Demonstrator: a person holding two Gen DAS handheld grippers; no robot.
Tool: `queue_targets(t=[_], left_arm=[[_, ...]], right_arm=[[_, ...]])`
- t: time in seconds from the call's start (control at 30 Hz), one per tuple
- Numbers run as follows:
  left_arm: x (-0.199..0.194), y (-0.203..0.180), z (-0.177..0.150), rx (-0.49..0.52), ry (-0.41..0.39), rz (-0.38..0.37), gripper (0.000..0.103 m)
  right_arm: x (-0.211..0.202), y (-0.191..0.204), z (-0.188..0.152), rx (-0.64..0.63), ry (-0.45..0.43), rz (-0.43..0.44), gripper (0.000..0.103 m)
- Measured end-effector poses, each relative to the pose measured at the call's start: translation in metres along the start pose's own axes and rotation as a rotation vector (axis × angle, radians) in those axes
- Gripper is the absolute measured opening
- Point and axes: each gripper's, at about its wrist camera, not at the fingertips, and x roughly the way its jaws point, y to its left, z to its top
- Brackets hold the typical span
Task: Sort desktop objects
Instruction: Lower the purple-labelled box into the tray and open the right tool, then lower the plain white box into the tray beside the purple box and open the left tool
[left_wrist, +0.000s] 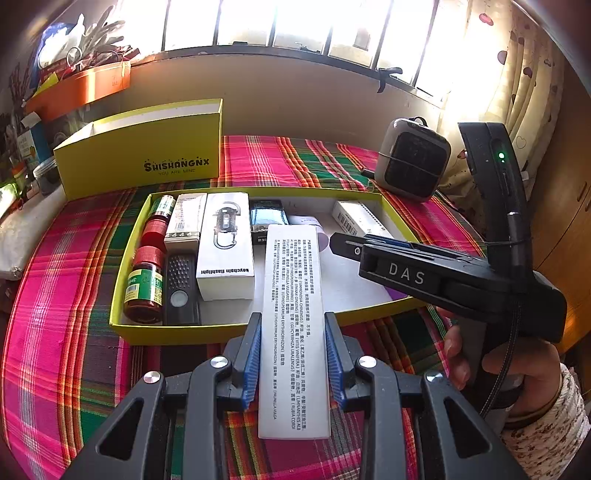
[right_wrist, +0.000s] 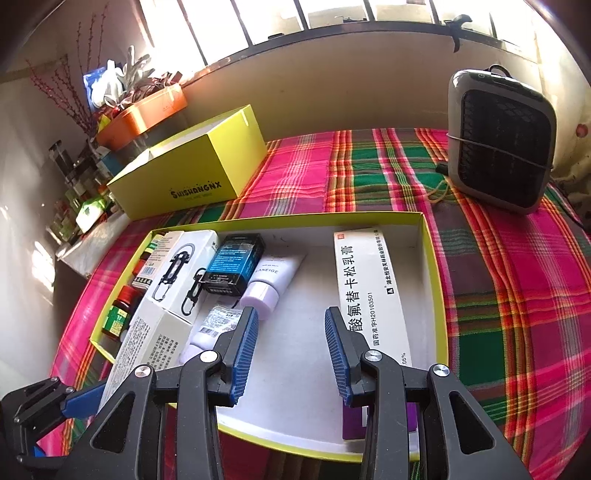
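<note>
Above the yellow tray's (left_wrist: 236, 334) near rim, left gripper (left_wrist: 293, 354) clamps a long white printed carton (left_wrist: 293, 332); right gripper (right_wrist: 291, 354) hovers open and empty over bare floor between Laneige tube (right_wrist: 271, 282) and ointment box (right_wrist: 369, 291).

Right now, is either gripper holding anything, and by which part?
The left gripper clamps a long white printed box across its long side faces, near its lower middle. The right gripper is open and holds nothing.
</note>
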Motion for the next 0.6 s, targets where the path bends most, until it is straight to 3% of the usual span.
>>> queue_targets(t=[0.47,0.6], left_arm=[[0.0013,-0.0015,-0.0012,0.004,0.004,0.005,0.032],[0.0014,-0.0022,-0.0013,0.005,0.004,0.006,0.032]], right_arm=[[0.0025,-0.0024,-0.0005,-0.013,-0.023,-0.104,0.039],[0.0035,-0.0038,-0.0010,-0.005,-0.018,-0.094,0.039]])
